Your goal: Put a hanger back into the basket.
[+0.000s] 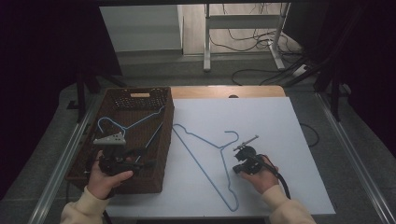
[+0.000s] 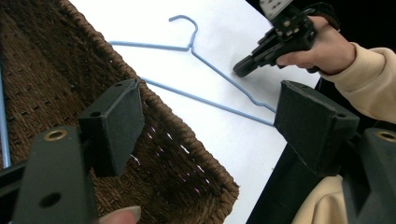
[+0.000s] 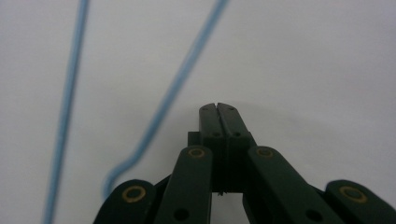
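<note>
the blue wire hanger (image 1: pixel 205 161) lay flat on the white table top (image 1: pixel 280 140), its hook toward the middle of the sheet and one shoulder end near the front edge. its long arm ran close beside the right wall of the brown wicker basket (image 1: pixel 166 140), with a narrow strip of bare white between them. to the right of the hanger the sheet was open all the way to its right edge.

the right gripper (image 1: pixel 243 150) sat just right of the hanger's hook, low over the table, its jaws pressed together with nothing between them. the left gripper (image 1: pixel 142 158) hung over the near right part of the basket with its jaws spread wide, gripping nothing.

the high view showed a second blue hanger (image 1: pixel 130 126) lying inside the basket, and the basket reaching past the table's left edge. the left gripper view showed the basket's woven rim (image 2: pixel 187 135) passing between its jaws, and beyond it the right gripper (image 2: pixel 245 66) with its tip just beside the hanger's wire (image 2: pixel 210 70); contact could not be told. the right gripper view showed the shut tips (image 3: pixel 217 108) over bare white, with two blurred blue wires (image 3: pixel 177 88) to their left.
</note>
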`<state>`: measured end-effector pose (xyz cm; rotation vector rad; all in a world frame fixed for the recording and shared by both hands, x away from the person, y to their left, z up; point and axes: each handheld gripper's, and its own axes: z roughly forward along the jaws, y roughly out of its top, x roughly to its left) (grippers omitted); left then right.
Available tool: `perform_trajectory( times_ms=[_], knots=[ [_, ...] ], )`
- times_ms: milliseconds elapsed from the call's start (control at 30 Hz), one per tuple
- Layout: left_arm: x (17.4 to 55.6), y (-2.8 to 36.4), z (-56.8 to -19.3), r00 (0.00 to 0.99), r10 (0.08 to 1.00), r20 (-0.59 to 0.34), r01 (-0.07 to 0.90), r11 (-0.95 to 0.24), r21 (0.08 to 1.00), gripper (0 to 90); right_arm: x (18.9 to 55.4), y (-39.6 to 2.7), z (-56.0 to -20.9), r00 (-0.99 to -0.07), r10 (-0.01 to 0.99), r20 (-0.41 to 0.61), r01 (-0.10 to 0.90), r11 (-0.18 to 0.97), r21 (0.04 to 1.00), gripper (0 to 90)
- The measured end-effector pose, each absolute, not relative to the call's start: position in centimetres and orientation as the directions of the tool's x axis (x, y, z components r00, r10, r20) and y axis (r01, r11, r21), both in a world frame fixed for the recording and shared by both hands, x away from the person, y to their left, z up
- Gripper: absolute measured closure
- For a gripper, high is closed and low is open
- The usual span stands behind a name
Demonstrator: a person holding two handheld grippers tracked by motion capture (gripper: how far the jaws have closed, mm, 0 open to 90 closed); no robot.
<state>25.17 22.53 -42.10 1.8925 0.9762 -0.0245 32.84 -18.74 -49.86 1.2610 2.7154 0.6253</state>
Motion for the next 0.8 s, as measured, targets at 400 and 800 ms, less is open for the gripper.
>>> perform_trajectory(
  times_ms=[400,800],
  knots=[
    [25.3,22.5,-42.0,0.681,0.611,-0.404,0.631,-0.208,0.748,24.0,31.9,-14.0,-49.6,-0.716,0.689,0.11,0.661,0.619,0.424,90.0],
    [25.2,22.6,-42.0,0.679,0.614,-0.403,0.632,-0.208,0.747,24.0,32.0,-15.2,-50.1,-0.659,0.752,0.006,0.696,0.607,0.384,90.0]
  ],
)
